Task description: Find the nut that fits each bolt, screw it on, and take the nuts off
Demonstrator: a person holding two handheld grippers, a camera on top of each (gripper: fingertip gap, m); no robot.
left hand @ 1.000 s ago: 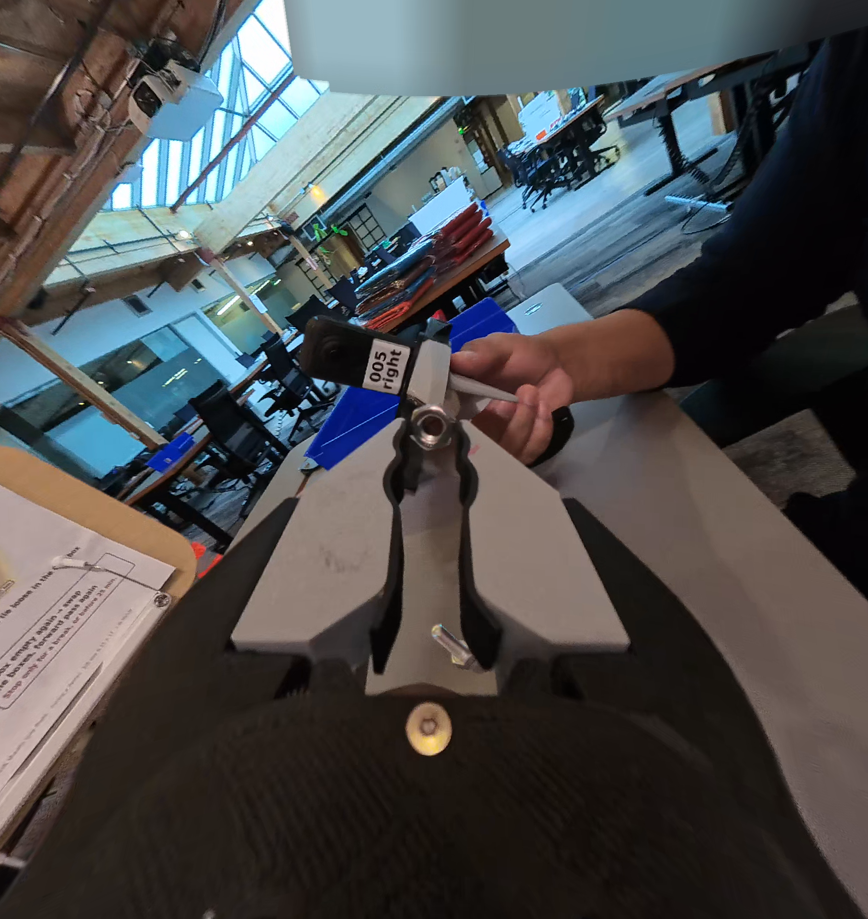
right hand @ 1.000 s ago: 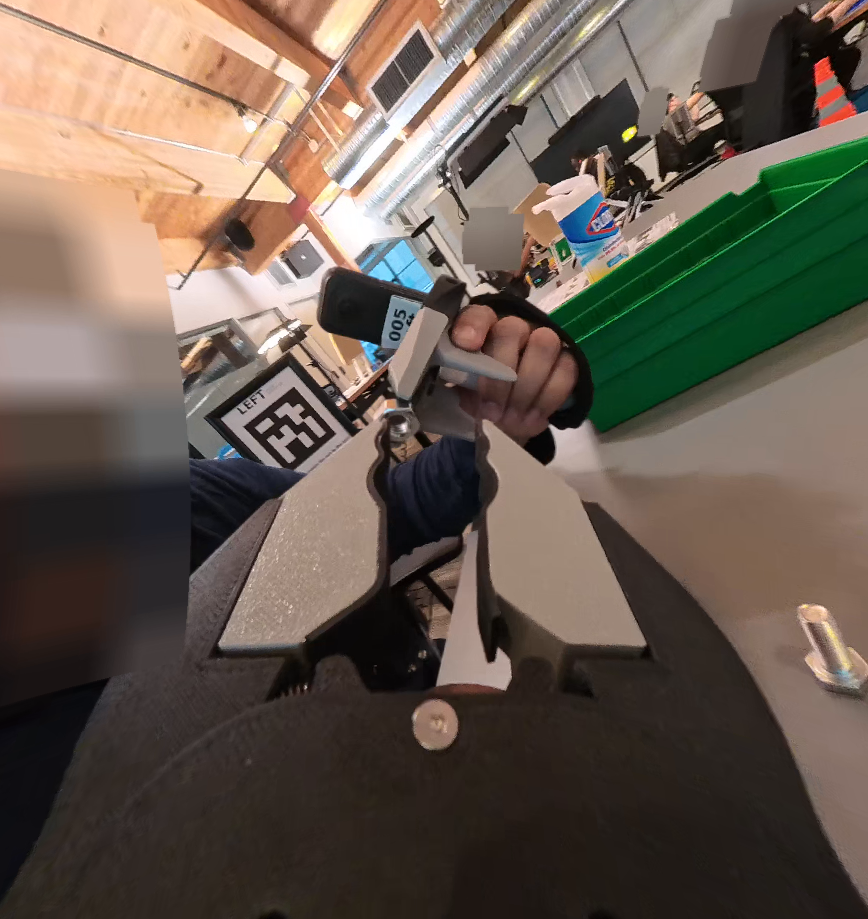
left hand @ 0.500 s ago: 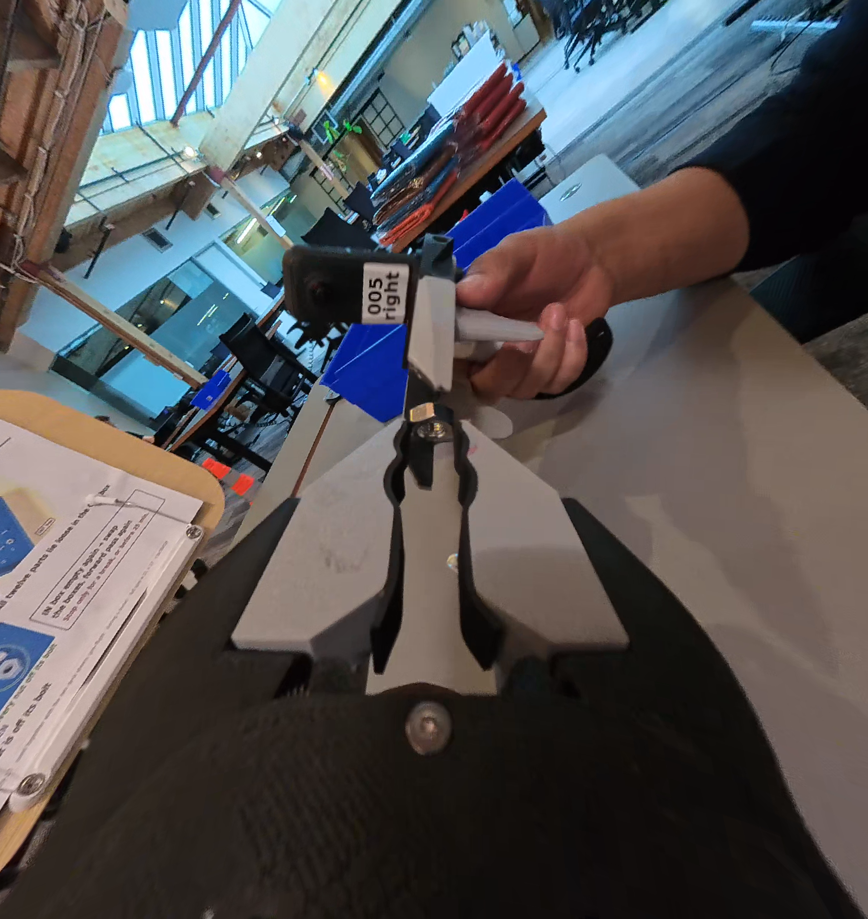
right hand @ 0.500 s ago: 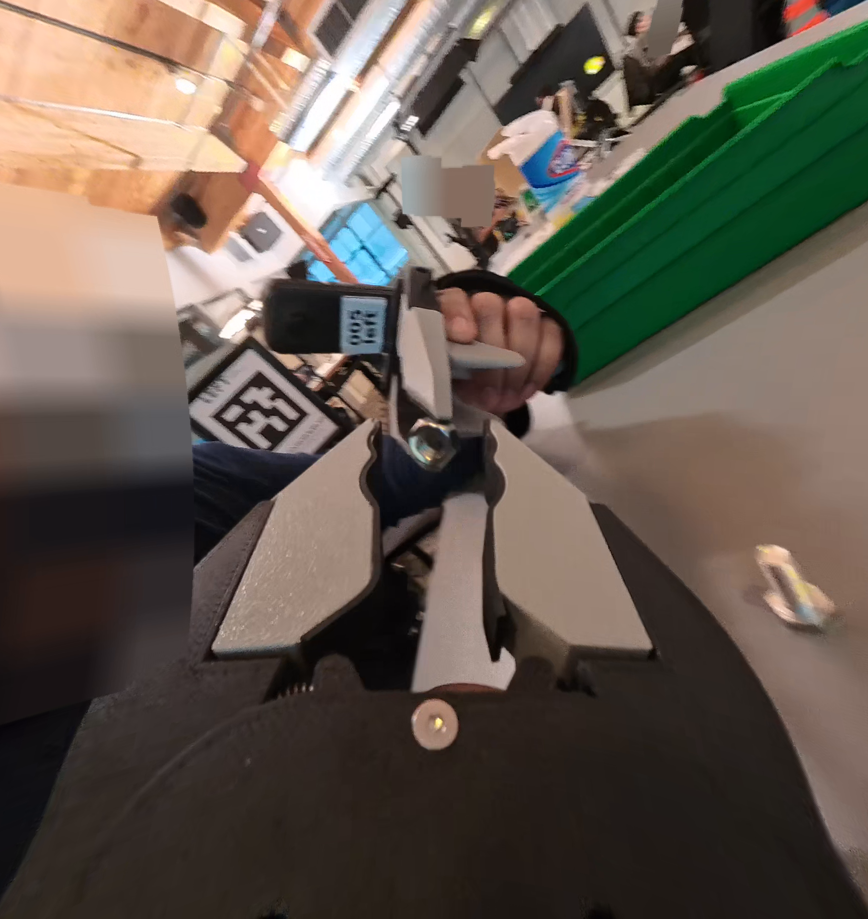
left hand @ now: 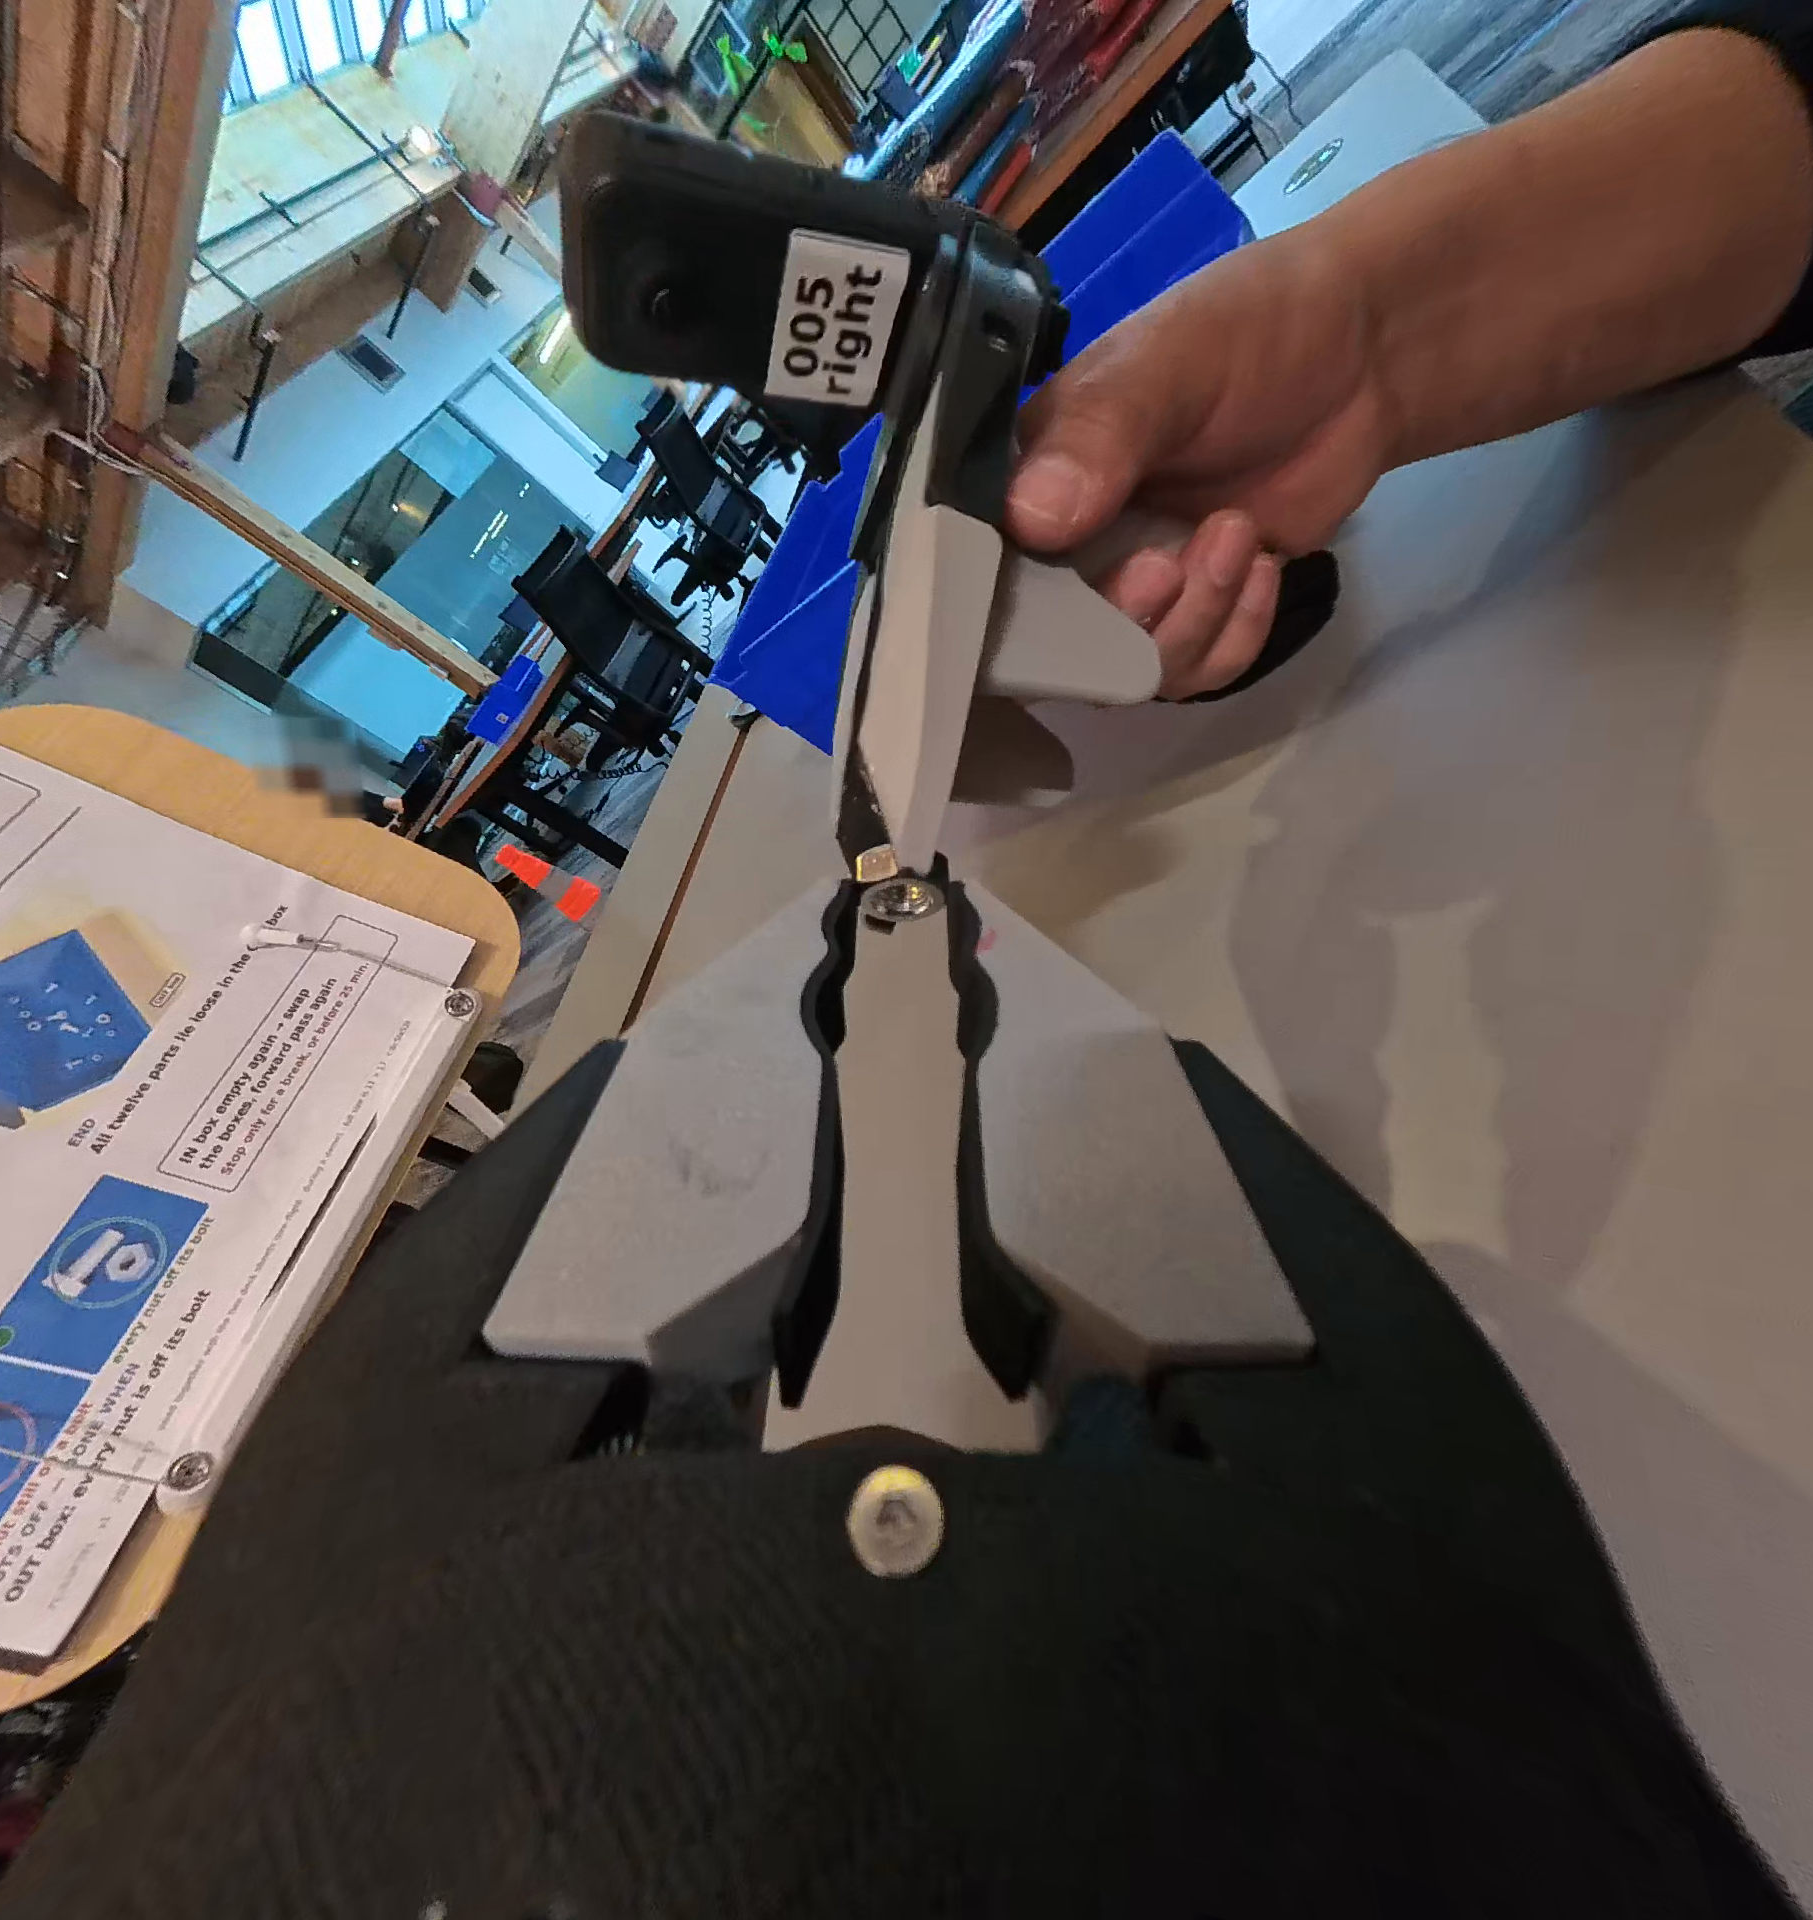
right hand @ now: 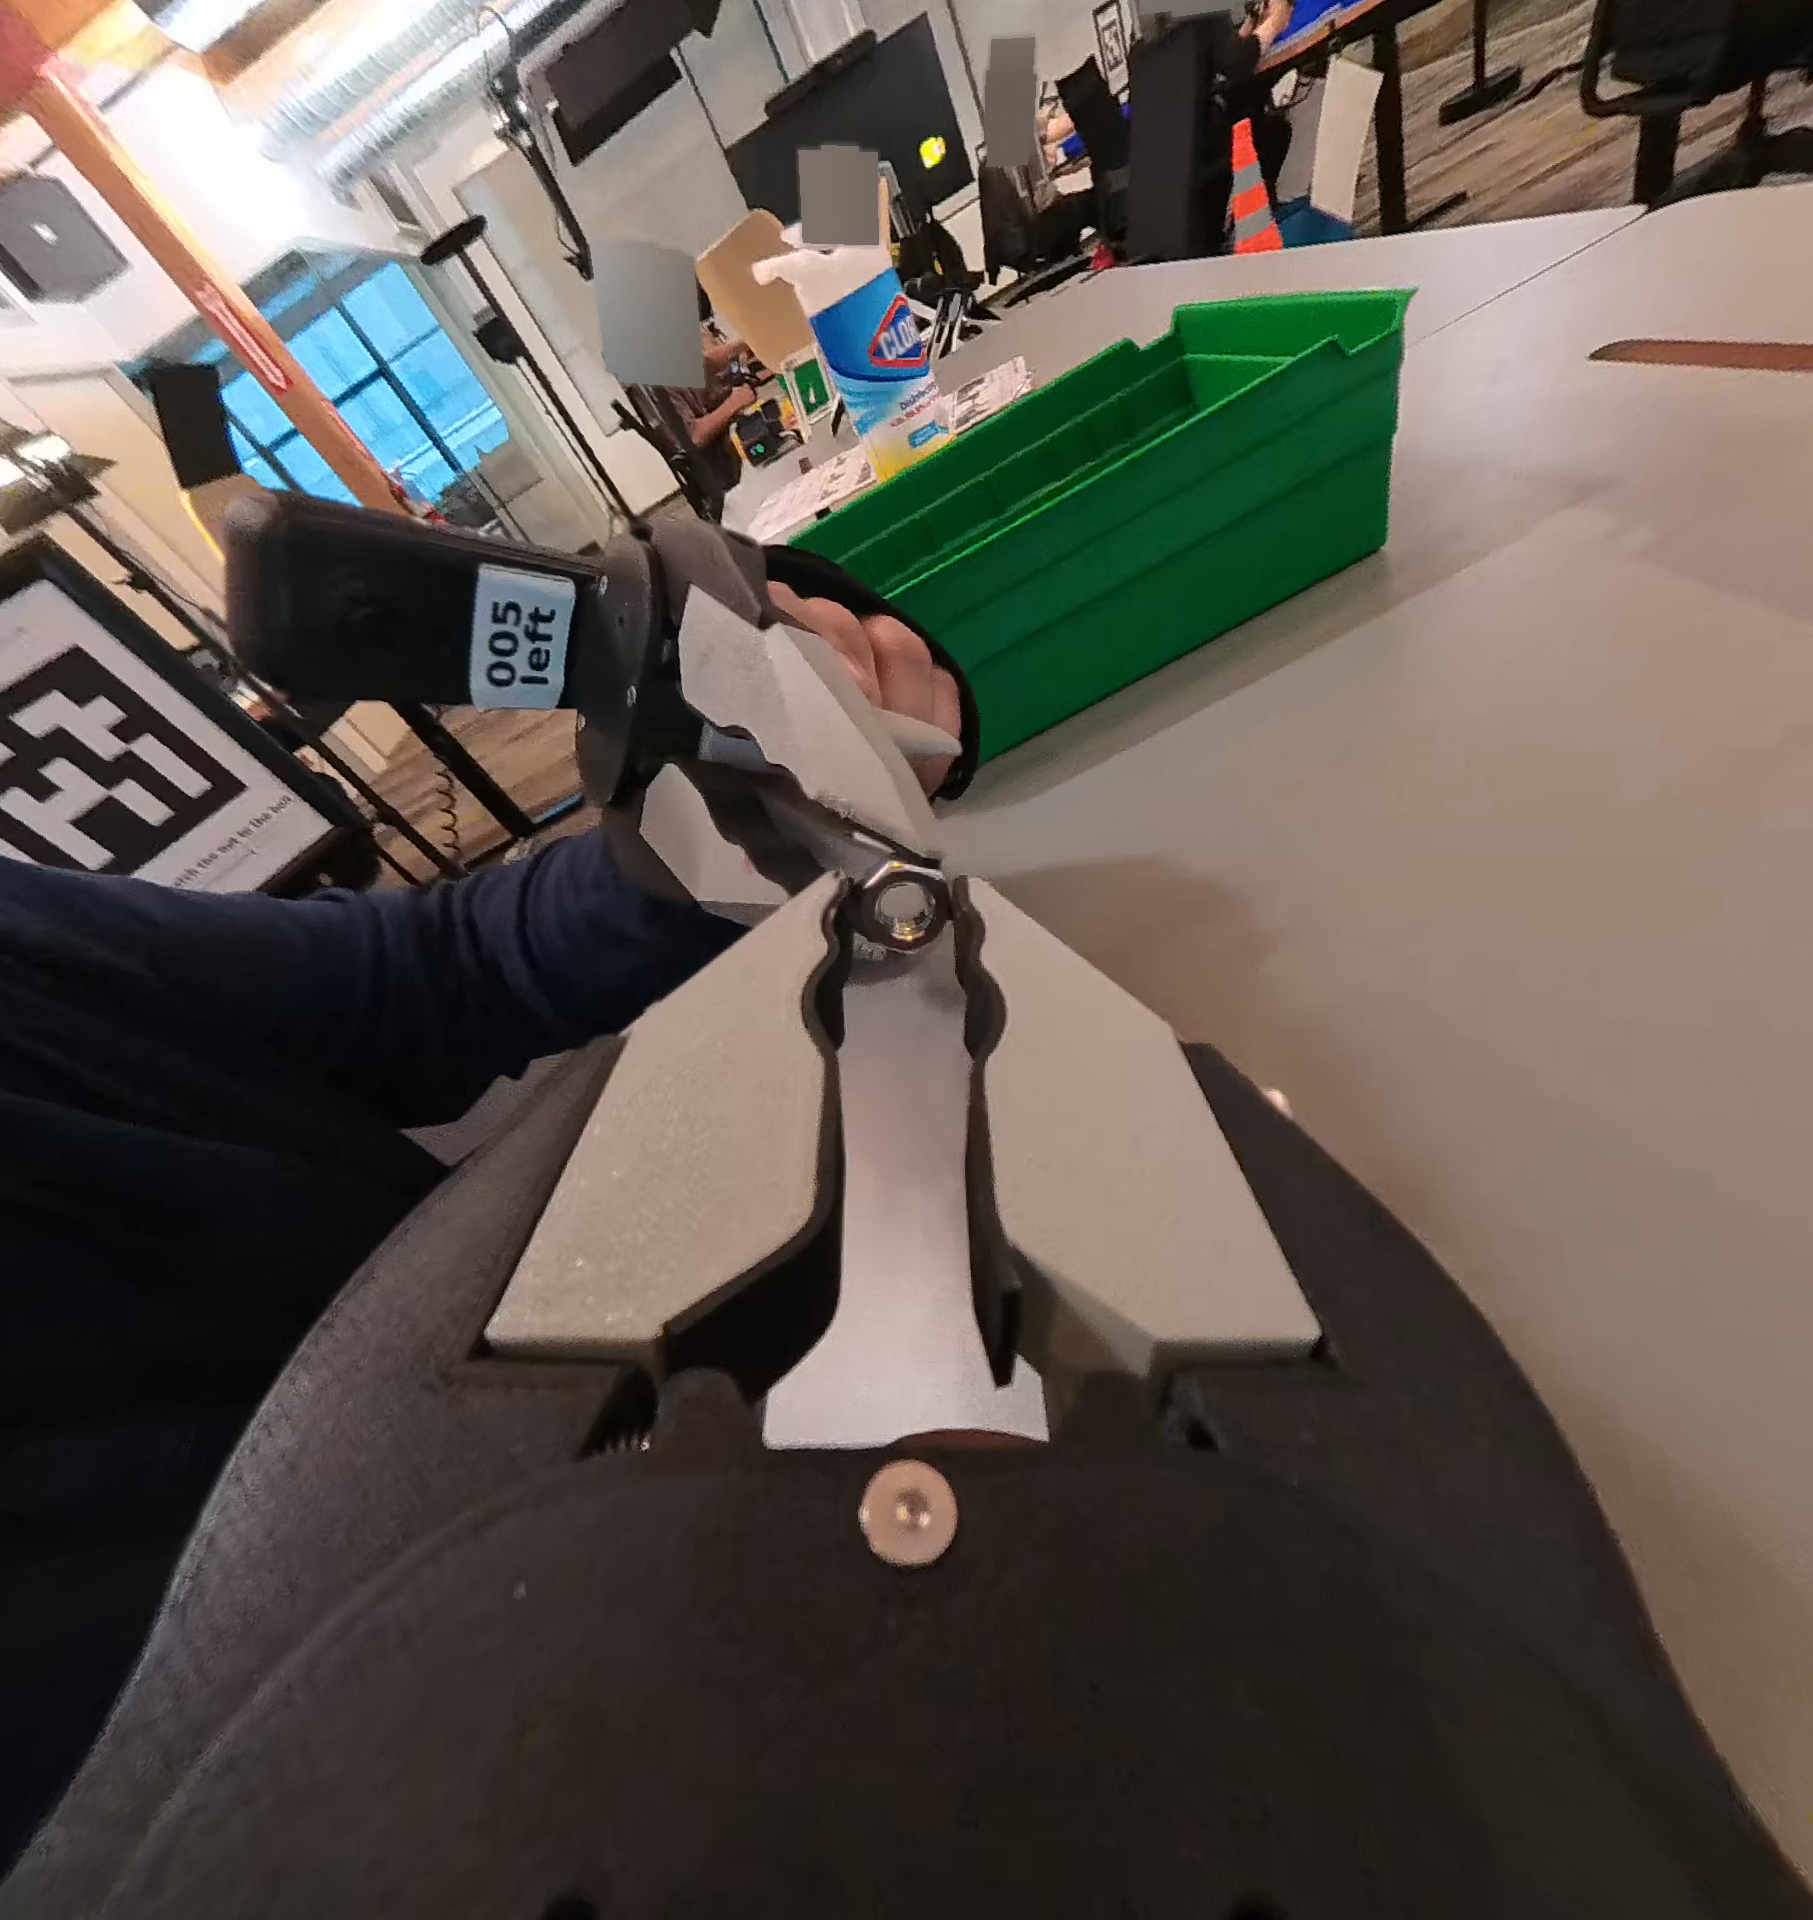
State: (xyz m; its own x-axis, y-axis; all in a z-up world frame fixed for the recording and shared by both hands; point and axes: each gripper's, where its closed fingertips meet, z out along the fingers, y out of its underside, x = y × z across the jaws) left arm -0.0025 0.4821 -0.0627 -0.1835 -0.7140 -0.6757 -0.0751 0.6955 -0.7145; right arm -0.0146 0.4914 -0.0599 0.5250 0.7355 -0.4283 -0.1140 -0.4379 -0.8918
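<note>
In the left wrist view my left gripper is shut on a silver bolt, held at its fingertips above the grey table. My right gripper comes down from above, tip to tip with it, held by a hand. In the right wrist view my right gripper is shut on a silver hex nut with its hole facing the camera. The left gripper reaches in from the upper left and meets the nut. How far the nut sits on the bolt is hidden.
A green bin stands on the table behind the grippers, with a wipes canister beyond it. Blue bins sit at the far table edge. A clipboard with an instruction sheet lies at the left. Left and right tips are no more than a few centimetres apart.
My right gripper was open and has shut on the nut at the left gripper's tip. Both grippers tilted downwards and came closer. The loose bolt on the table left the right wrist view.
</note>
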